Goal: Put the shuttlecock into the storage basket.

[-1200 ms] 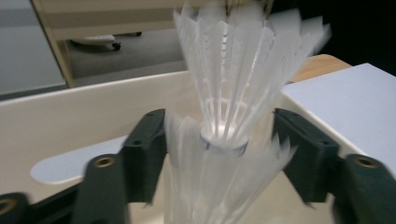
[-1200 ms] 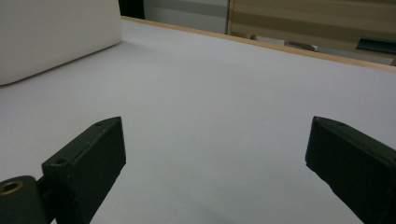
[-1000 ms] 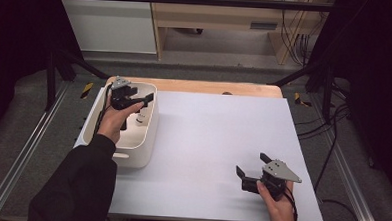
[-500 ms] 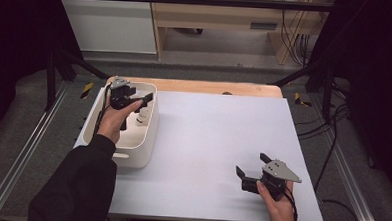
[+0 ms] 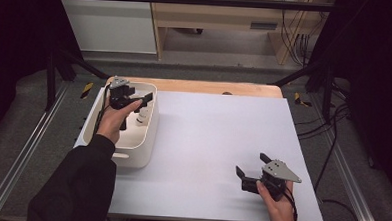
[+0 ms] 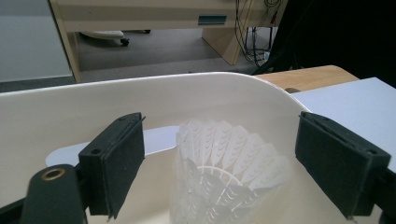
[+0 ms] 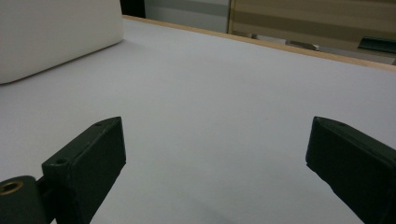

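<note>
Shuttlecock (image 6: 224, 163): we count one clearly, white, feathers up, standing inside the white tub (image 5: 147, 138) at the left side of the table (image 5: 207, 141). In the high view we see small white items (image 5: 142, 115) in the tub, count unclear. One tub, two grippers. Left gripper (image 5: 134, 100) hangs over the tub, jaws spread wide on either side of the shuttlecock's skirt, not touching it in the left gripper view. Right gripper (image 5: 249, 173) sits low over the bare table near its right front, well apart from the tub, jaws spread, nothing between them. Versus half a second back, we see the left gripper barely shifted over the tub; right gripper unchanged.
</note>
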Demonstrator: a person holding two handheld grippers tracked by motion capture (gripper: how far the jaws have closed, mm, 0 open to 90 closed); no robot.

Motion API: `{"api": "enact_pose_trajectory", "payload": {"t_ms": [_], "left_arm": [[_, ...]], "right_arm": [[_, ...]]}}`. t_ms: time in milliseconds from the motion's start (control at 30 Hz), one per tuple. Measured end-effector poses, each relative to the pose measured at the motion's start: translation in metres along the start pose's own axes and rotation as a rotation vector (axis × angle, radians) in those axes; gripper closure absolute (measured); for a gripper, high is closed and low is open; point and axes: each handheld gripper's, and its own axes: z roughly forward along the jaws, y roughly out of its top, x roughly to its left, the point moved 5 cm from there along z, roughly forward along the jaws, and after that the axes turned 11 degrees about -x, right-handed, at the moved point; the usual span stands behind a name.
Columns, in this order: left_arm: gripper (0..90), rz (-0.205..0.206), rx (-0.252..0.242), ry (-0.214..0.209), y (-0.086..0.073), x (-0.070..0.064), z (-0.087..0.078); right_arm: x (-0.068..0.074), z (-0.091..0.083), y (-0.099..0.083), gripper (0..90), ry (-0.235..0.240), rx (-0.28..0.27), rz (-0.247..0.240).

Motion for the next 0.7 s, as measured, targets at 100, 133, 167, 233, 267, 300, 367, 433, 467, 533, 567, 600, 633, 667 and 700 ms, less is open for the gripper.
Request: {"api": "enact_pose_trajectory", "payload": {"t_ms": [100, 133, 167, 233, 267, 300, 367, 433, 467, 533, 567, 600, 633, 667, 700], "left_arm": [[12.8, 0.013, -0.002, -0.007, 0.0004, -0.0008, 0.0000], [11.8, 0.016, -0.001, -0.005, 0.0004, -0.0010, -0.0001], [10.9, 0.017, 0.001, -0.004, 0.0004, -0.0010, -0.0002], [9.7, 0.017, 0.003, 0.002, 0.0006, -0.0005, -0.0006], [8.6, 0.020, 0.004, 0.004, 0.0007, -0.0003, -0.0008], [8.2, 0.022, 0.006, 0.005, 0.0007, -0.0002, -0.0010], [6.1, 0.025, 0.009, 0.009, 0.0008, 0.0000, -0.0014], [5.5, 0.033, 0.010, 0.008, 0.0010, -0.0004, -0.0016], [5.2, 0.035, 0.011, 0.009, 0.0012, -0.0007, -0.0019], [5.0, 0.044, 0.011, 0.005, 0.0019, -0.0013, -0.0026], [4.9, 0.048, 0.011, 0.004, 0.0021, -0.0017, -0.0028], [4.8, 0.052, 0.012, 0.002, 0.0024, -0.0020, -0.0032], [4.7, 0.057, 0.012, 0.002, 0.0028, -0.0021, -0.0036], [4.7, 0.058, 0.011, 0.002, 0.0030, -0.0022, -0.0038], [4.6, 0.062, 0.011, 0.003, 0.0032, -0.0023, -0.0041]], "right_arm": [[0.0000, -0.0001, 0.0000, 4.9, 0.000, 0.000, 0.000], [0.0000, -0.0001, -0.0001, 4.9, 0.002, 0.000, 0.000], [0.0000, -0.0001, 0.0000, 4.9, 0.001, 0.000, 0.001], [-0.0001, -0.0001, 0.0001, 4.9, 0.000, -0.001, 0.000], [0.0001, -0.0001, 0.0001, 4.9, 0.001, -0.001, 0.000], [0.0002, -0.0001, 0.0001, 4.9, 0.001, 0.000, 0.000], [0.0001, -0.0001, 0.0001, 4.8, 0.001, -0.001, 0.000], [0.0001, 0.0000, 0.0000, 4.9, 0.000, 0.000, 0.000], [0.0002, 0.0000, 0.0000, 4.8, 0.001, 0.000, 0.000], [0.0002, -0.0001, 0.0002, 4.8, 0.000, 0.000, 0.000], [0.0001, -0.0001, 0.0002, 4.8, 0.000, -0.001, 0.000], [-0.0001, -0.0001, 0.0002, 4.7, 0.001, -0.002, 0.000], [0.0000, -0.0001, 0.0002, 4.7, 0.001, -0.002, 0.002], [0.0000, -0.0002, 0.0002, 4.7, 0.001, -0.002, 0.002], [0.0000, -0.0002, 0.0002, 4.7, 0.001, -0.001, 0.001]]}}
